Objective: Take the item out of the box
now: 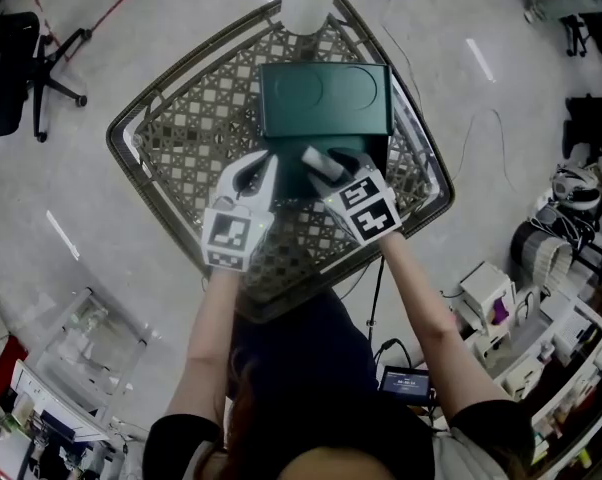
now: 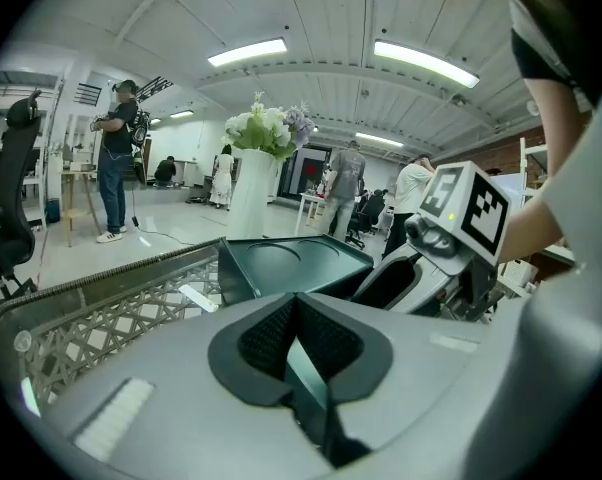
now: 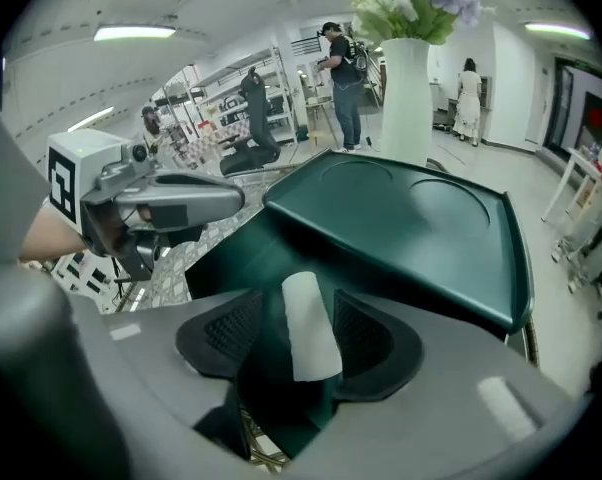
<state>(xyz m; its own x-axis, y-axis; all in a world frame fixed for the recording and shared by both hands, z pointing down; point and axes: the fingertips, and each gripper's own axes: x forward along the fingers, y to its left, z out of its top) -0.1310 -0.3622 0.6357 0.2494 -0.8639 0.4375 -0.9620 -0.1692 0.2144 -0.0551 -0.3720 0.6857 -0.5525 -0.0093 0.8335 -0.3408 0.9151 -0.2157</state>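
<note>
Obs.: dark green box [image 1: 326, 98] sat on the lattice-topped surface [image 1: 181, 138], its lid thrown back away from the person and the mouth facing up toward both claws. Left claw [image 2: 299, 353] was closed on a thin green edge of the box at the near side. The panel ran straight through the seam between the pads with no gap showing. Judged purpose: to pin the box down so it would not slide or lift while the other claw worked inside. Right claw [image 1: 326, 168] stood just beside it, over the open mouth, with its jaws spread wide. The item [image 3: 309, 333], a short white cylinder, stood end-up in the gap between the two pads, with dark box interior visible on the left side of it and only a narrow margin on the right. No pad appeared to press on it, so I read this claw as open and bracketing the item, not gripping it. What the item's lower end rested on could not be made out, and a bit of lattice showed below the jaws. Judged position: the item was at the box's near rim, centred in the right claw's reach, and not yet set clear of the box. A white vase of flowers [image 1: 306, 8] stood beyond the lid, well apart from both claws.
</note>
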